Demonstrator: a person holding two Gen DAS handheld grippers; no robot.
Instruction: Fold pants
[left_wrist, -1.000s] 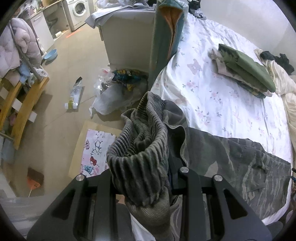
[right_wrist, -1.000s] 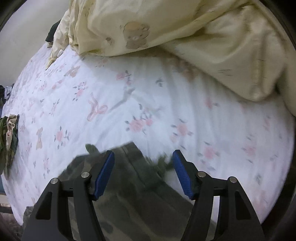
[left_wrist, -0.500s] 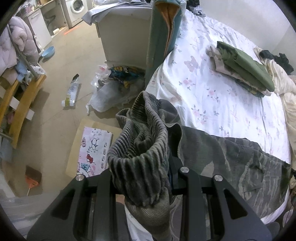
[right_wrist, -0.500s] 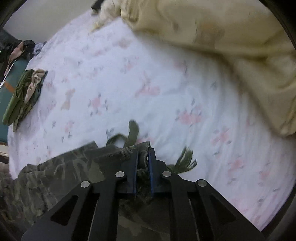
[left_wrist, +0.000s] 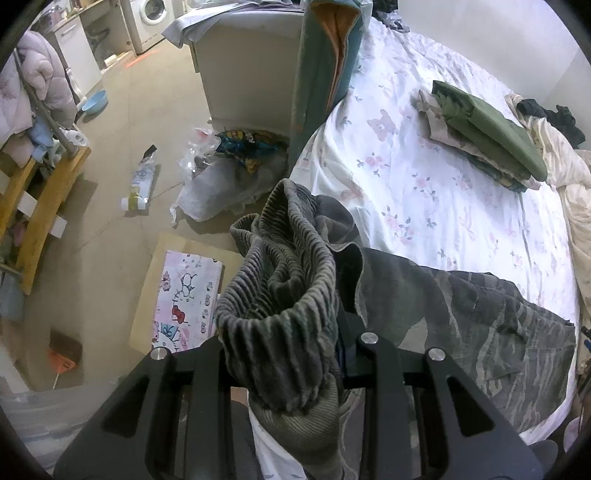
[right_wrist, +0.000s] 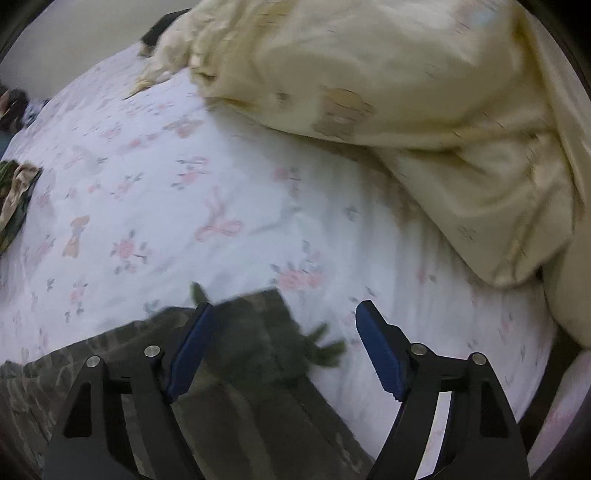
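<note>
Camouflage pants lie spread along the near edge of the bed. My left gripper is shut on their ribbed grey-green cuffs, which bunch up between its fingers above the bed's edge. In the right wrist view the pants' other end, with a drawstring tassel, lies flat on the sheet. My right gripper hovers over it, jaws opening wide, blue pads clear of the cloth.
A stack of folded clothes rests at the far side of the bed. A cream duvet is heaped at the right. Beside the bed stand a cabinet and a teal rolled mat; bags litter the floor.
The right gripper, open a second ago, clamped on the pants' end half a second ago and has now let it go, jaws spread wide. The left gripper kept its hold and stayed put.
</note>
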